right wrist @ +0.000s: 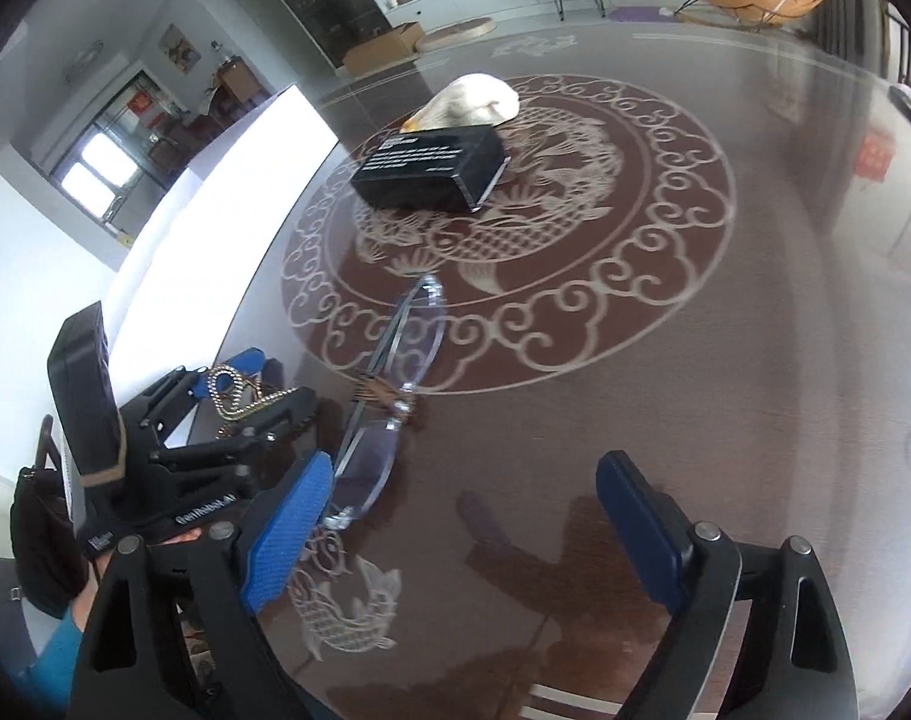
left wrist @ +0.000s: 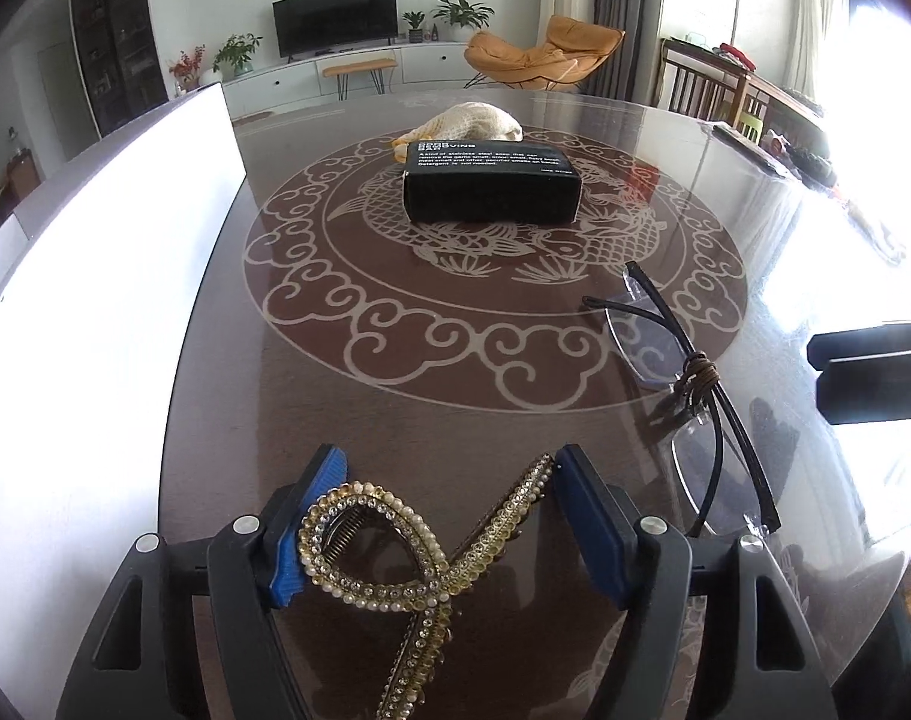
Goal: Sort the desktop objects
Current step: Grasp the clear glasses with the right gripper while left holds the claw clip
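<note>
A gold hair clip (left wrist: 395, 546) set with pearls and rhinestones sits between the blue pads of my left gripper (left wrist: 447, 468). Its loop rests against the left pad and its long arm meets the right pad, so the jaws are shut on it. Rimless glasses (left wrist: 683, 372) with black temples bound by a brown cord lie just right of that gripper. In the right wrist view, the glasses (right wrist: 395, 372) run up from the left pad of my right gripper (right wrist: 464, 516), which stands open and empty. The left gripper (right wrist: 263, 381) with the hair clip (right wrist: 230, 393) shows at the left.
A black box (left wrist: 491, 186) (right wrist: 434, 171) with white print lies on the dark glass table (left wrist: 455, 324), with a cream mesh bundle (left wrist: 473, 123) (right wrist: 473, 102) behind it. A bright white panel (left wrist: 95, 300) borders the table's left side. A black block (left wrist: 875, 372) juts in at the right edge.
</note>
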The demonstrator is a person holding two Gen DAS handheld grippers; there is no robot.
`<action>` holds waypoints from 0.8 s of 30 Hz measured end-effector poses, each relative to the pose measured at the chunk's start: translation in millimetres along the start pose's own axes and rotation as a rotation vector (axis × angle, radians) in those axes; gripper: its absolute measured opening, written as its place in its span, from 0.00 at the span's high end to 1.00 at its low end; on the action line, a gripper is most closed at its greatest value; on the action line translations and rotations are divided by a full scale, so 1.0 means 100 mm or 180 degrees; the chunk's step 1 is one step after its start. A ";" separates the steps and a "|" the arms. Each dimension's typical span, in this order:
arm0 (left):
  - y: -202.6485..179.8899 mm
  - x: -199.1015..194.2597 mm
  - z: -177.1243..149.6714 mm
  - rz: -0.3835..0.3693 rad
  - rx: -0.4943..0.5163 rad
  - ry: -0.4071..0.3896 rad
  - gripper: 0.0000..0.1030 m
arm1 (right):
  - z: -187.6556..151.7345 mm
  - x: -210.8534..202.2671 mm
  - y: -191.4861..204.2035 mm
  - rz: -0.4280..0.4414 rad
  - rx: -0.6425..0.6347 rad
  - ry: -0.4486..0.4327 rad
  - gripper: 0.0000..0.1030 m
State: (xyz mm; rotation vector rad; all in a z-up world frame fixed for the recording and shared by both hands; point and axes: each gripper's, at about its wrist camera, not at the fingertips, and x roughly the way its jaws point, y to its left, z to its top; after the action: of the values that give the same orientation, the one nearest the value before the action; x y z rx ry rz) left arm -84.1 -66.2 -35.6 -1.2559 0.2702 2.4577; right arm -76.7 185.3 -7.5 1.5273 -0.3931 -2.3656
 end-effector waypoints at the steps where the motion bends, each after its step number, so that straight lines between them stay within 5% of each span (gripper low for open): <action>1: 0.02 -0.01 0.00 -0.0014 -0.0019 0.0061 0.28 | 0.05 0.07 0.10 -0.0005 -0.0006 0.0050 0.13; 10: 0.13 -0.20 -0.21 -0.0188 0.0027 0.0114 0.25 | 0.29 0.46 0.57 -0.0359 -0.0259 0.0392 0.14; 14: 0.04 -0.20 -0.24 -0.0087 0.0147 -0.0070 0.47 | 0.28 0.61 0.65 -0.0498 -0.0344 0.0559 0.30; 16: 0.03 -0.19 -0.24 -0.0083 0.0137 -0.0108 0.47 | 0.26 0.68 0.68 -0.0584 -0.0396 0.0602 0.39; 17: 0.03 -0.20 -0.24 -0.0110 0.0101 -0.0123 0.47 | 0.25 0.68 0.70 -0.0649 -0.0473 0.0569 0.46; 18: 0.05 -0.22 -0.24 -0.0143 0.0043 -0.0144 0.47 | 0.24 0.68 0.73 -0.0708 -0.0572 0.0548 0.64; 21: 0.09 -0.35 -0.25 -0.0235 -0.0110 -0.0253 0.49 | 0.21 0.61 0.71 -0.0665 -0.0665 0.0493 0.87; 24: 0.14 -0.52 -0.20 -0.0377 -0.0263 -0.0359 0.50 | 0.20 0.43 0.66 -0.0564 -0.0644 0.0372 0.88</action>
State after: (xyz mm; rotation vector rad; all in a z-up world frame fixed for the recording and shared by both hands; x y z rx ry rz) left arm -46.9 -98.0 -5.1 -1.1265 0.0631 2.4486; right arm -104.8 109.5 -10.1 1.6519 0.0094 -2.3454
